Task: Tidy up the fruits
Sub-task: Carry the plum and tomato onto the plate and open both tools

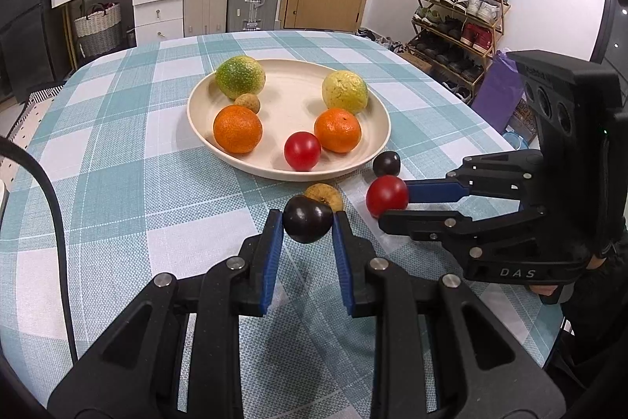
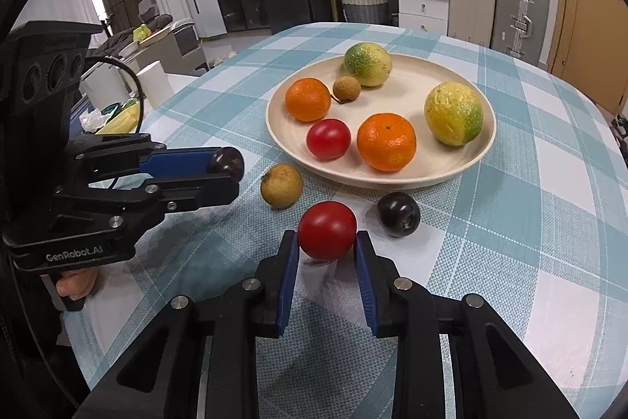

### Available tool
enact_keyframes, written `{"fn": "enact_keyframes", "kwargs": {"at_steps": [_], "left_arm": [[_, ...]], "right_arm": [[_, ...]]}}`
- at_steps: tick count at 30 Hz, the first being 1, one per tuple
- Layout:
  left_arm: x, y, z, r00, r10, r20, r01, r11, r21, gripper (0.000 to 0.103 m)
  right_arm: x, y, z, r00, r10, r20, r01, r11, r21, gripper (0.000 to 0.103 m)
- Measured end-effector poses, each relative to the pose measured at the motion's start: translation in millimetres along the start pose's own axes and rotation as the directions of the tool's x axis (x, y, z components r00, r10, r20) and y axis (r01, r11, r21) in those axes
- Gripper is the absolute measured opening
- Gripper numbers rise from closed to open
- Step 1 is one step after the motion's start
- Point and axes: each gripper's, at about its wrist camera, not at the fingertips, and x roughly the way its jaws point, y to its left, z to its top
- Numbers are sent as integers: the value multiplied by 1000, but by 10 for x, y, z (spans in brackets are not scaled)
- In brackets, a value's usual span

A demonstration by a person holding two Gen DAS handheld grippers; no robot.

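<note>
Currently I am watching both claws gripping fruit. The left gripper (image 1: 308, 222) is clamping a dark purple round plum (image 1: 307, 218) between its blue pads, just above the teal-and-white checked tablecloth (image 1: 117, 183). The right gripper (image 2: 327, 242) is pinching a glossy red tomato (image 2: 327, 230) the same way. Just ahead of the left claw a small tan-brown fruit (image 1: 325, 196) is lying; beside the right claw a second dark plum (image 2: 398, 214) is sitting. Beyond both, the cream round plate (image 2: 392, 179) is holding oranges, yellow-green citrus and another tomato.
</note>
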Motion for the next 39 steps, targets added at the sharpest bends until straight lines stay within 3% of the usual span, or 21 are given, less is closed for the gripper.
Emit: {"fn": "enact_keyframes", "kwargs": {"at_steps": [16,26,39], "left_arm": [[-111,19,117,998,8,65,-8,1000,-4,23],[-126,-12,324,995,8,102,-8,1000,1,23],[-58,0,660,988,20,151,-21,1000,6,23]], "right_arm": [[-227,-108,87,995,1,96,-4,999,40,29],[-408,-300,265,986,-45,162,30,995,94,29],[-410,-384,417,981,-63,185,42,992,117,29]]}}
